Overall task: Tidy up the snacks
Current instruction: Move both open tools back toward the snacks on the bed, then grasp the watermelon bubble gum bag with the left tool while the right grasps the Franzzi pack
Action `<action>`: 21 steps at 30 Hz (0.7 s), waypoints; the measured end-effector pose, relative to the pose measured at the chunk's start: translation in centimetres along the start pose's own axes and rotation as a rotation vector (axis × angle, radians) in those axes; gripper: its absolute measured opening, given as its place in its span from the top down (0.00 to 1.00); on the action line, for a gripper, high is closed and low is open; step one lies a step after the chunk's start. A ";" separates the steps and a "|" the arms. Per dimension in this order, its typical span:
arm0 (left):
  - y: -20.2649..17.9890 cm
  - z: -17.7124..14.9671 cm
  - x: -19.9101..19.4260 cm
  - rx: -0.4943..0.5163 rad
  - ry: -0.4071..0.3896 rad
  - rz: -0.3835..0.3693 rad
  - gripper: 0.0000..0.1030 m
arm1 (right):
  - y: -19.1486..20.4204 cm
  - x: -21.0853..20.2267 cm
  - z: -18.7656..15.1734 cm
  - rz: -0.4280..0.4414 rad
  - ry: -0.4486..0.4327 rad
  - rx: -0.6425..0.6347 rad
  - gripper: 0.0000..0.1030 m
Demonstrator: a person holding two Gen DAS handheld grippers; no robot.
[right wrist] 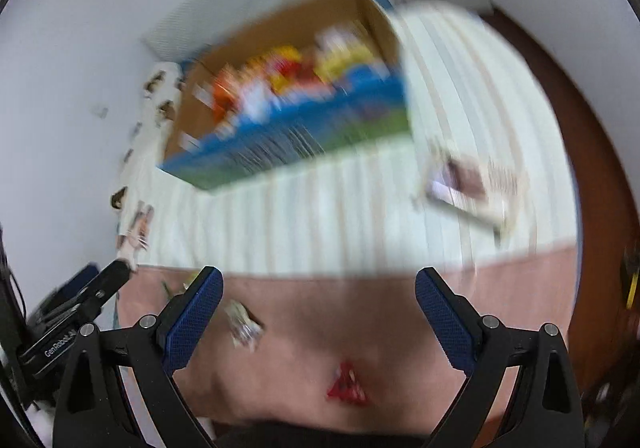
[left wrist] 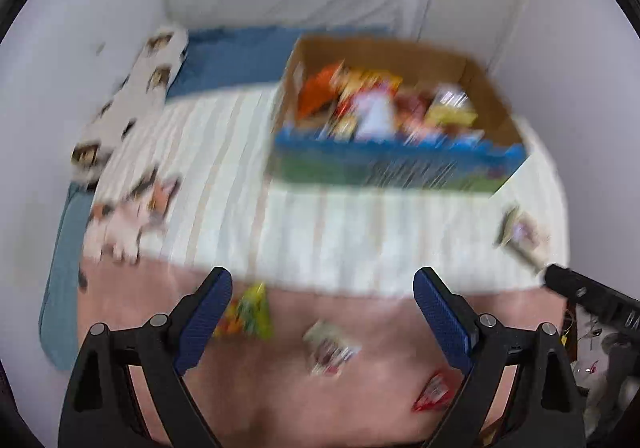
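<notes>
A cardboard box (left wrist: 498, 108) with a blue and green front stands on the bed and holds several snack packets (left wrist: 376, 104); it also shows in the right wrist view (right wrist: 376, 14). Loose snacks lie on the bed: a yellow-green packet (left wrist: 250, 312), a pale packet (left wrist: 328, 352), a red packet (left wrist: 434, 394) and a beige packet (left wrist: 520, 236). In the right wrist view they are the beige packet (right wrist: 468, 184), pale packet (right wrist: 244, 324) and red packet (right wrist: 346, 388). My left gripper (left wrist: 322, 312) is open and empty above the pink sheet. My right gripper (right wrist: 318, 312) is open and empty. Both views are motion-blurred.
The bed has a striped cream blanket (left wrist: 320, 232), a pink sheet (left wrist: 360, 388) and a blue cover (left wrist: 236, 52). A cat-print pillow (left wrist: 132, 108) lies along the left wall. A wooden bed edge (right wrist: 592, 152) curves on the right. The right gripper's tip (left wrist: 576, 288) shows in the left view.
</notes>
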State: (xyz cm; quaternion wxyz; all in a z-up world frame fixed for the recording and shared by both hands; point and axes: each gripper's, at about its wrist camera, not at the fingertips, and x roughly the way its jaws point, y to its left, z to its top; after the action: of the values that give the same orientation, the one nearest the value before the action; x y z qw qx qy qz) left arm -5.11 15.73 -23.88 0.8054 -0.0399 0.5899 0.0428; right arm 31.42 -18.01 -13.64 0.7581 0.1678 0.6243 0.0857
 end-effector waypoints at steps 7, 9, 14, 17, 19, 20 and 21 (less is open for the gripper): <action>4.4 -4.8 5.6 -0.135 0.169 0.070 0.10 | -8.5 3.6 0.7 -0.086 0.002 0.228 0.04; 5.3 -5.6 6.8 -0.176 0.197 0.080 0.10 | -10.3 3.9 2.2 -0.089 -0.021 0.285 0.04; 6.1 -6.4 9.0 -0.240 0.250 0.086 0.10 | -13.9 6.1 6.8 -0.112 -0.067 0.385 0.04; 6.1 -6.6 9.3 -0.247 0.255 0.098 0.10 | -14.5 8.3 8.3 -0.192 -0.040 0.342 0.13; 6.1 -6.7 9.4 -0.245 0.257 0.101 0.10 | -13.8 8.9 8.1 -0.208 -0.019 0.298 0.13; 6.1 -6.8 9.6 -0.244 0.259 0.102 0.10 | -13.1 9.0 7.7 -0.201 -0.005 0.271 0.13; 6.2 -6.9 9.7 -0.247 0.263 0.103 0.10 | -12.3 9.2 7.2 -0.179 0.022 0.246 0.13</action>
State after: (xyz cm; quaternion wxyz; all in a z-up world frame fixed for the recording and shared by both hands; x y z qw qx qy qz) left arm -9.47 21.35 -35.26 0.7069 -0.1135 0.6817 0.1506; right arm 39.36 -27.35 -25.29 0.7295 0.2022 0.6508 -0.0575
